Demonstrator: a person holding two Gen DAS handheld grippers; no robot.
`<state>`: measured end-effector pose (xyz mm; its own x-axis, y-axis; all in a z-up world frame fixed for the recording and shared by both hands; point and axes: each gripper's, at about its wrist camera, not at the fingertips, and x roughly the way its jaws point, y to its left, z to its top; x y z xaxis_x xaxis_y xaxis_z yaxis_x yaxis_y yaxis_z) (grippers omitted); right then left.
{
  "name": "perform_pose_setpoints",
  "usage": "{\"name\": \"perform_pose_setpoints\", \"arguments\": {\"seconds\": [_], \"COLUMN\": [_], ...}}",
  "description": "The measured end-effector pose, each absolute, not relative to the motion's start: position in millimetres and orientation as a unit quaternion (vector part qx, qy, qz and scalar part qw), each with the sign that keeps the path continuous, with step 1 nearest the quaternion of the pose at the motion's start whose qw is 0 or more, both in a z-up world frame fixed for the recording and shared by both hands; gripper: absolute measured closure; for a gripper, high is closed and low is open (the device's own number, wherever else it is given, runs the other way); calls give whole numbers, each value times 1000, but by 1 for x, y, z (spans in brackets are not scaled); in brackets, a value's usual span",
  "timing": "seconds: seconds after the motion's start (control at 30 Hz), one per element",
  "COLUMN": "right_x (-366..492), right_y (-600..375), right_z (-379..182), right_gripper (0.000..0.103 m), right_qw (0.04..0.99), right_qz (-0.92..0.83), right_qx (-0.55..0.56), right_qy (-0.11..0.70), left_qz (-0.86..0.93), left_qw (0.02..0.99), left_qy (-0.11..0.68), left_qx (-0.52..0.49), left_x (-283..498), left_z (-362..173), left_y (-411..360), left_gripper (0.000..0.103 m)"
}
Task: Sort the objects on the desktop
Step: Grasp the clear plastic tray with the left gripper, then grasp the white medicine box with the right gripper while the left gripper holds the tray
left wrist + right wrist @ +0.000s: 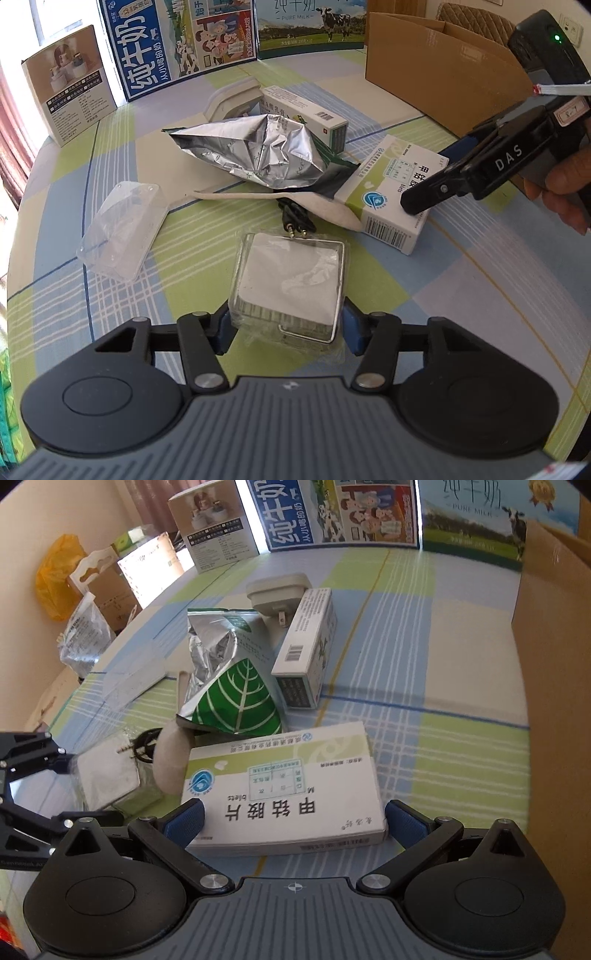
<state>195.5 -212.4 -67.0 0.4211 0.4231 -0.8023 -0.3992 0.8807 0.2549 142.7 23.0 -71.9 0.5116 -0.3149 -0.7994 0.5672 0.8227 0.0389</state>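
My left gripper (286, 321) is shut on a clear plastic case (291, 277) with white contents, which rests on the checked tablecloth. My right gripper (293, 818) straddles the near end of a white-and-green medicine box (284, 786); its blue pads (184, 821) touch or nearly touch the box's sides. That box (391, 192) and the right gripper (424, 199) also show in the left wrist view. Behind lie a crumpled foil bag (258, 151), a long green-white carton (306, 118), a white charger (236, 99), a white spoon (295, 203) and a black audio cable (295, 221).
An open cardboard box (443, 81) stands at the right. Milk cartons (236, 40) and a small white product box (70, 85) line the table's far edge. A clear plastic lid (122, 229) lies at the left. Bags and boxes (88, 602) sit beyond the table's left edge.
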Motion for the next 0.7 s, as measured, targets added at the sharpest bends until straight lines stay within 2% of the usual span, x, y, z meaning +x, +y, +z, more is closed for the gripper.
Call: {"name": "perform_pose_setpoints", "arguments": {"seconds": [0.27, 0.43, 0.53, 0.7], "right_x": [152, 135, 147, 170], "right_y": [-191, -180, -183, -181], "right_z": [-63, -51, -46, -58], "right_gripper": [2, 2, 2, 2], "right_qw": [810, 829, 838, 829], "right_qz": [314, 325, 316, 323], "right_qx": [-6, -106, -120, -155], "right_qy": [495, 442, 429, 430], "left_qz": [-240, -232, -227, -217], "left_qw": [861, 863, 865, 869], "left_qy": [426, 427, 425, 420], "left_qx": [141, 137, 140, 144], "left_x": [125, 121, 121, 124], "left_z": [-71, -70, -71, -74], "left_y": [32, 37, 35, 32], "left_gripper": [52, 51, 48, 33]}}
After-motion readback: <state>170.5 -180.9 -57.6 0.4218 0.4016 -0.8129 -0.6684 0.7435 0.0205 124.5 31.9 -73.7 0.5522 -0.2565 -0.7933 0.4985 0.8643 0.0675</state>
